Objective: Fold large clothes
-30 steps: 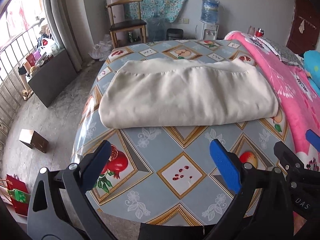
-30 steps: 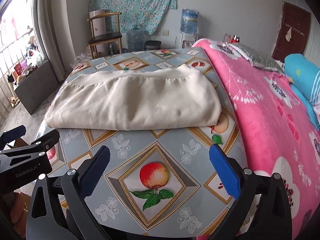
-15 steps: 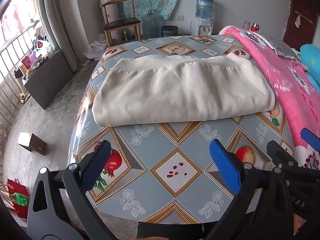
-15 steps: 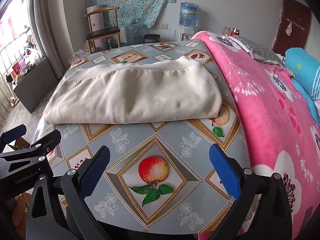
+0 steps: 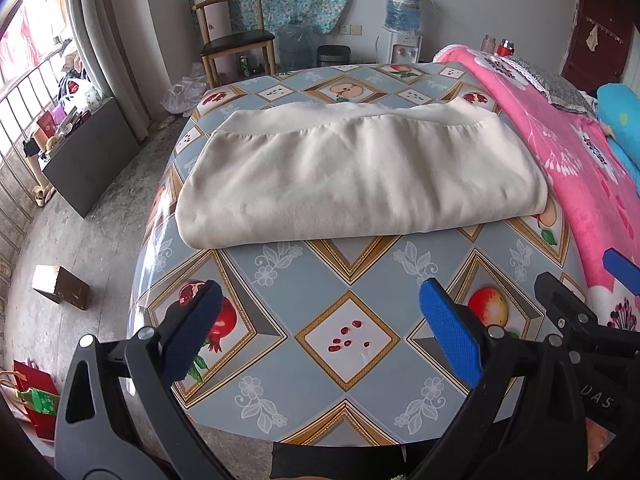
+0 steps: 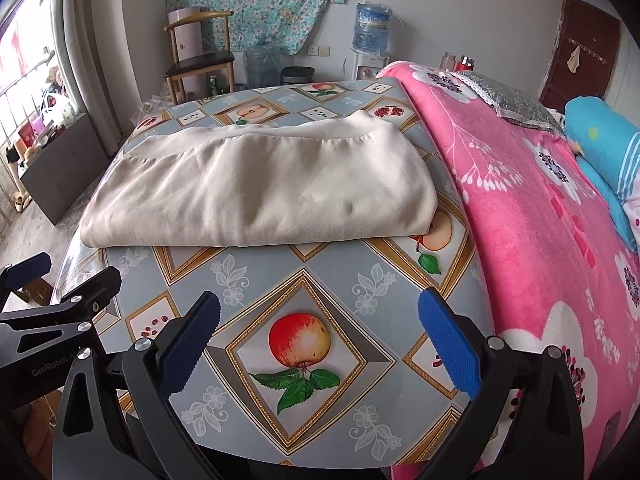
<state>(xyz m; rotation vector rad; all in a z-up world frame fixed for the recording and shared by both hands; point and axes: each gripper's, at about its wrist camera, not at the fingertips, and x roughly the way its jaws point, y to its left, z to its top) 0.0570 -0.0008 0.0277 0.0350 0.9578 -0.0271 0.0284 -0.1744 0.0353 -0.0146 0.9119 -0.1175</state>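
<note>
We hold both tongs, left gripper [image 5: 320, 332] and right gripper [image 6: 318, 330], spread and empty; folded cream garment [image 5: 360, 176] at twelve o'clock on the table [image 5: 348, 360].

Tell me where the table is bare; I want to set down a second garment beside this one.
The widest bare patch is the near strip of the table, between the cream garment's folded edge and the open left gripper and right gripper. A narrower strip lies beyond the garment, toward the chair. The right side is crowded: the pink blanket borders the garment there.

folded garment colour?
Plain cream, no pattern: the folded garment shows best in the right wrist view.
</note>
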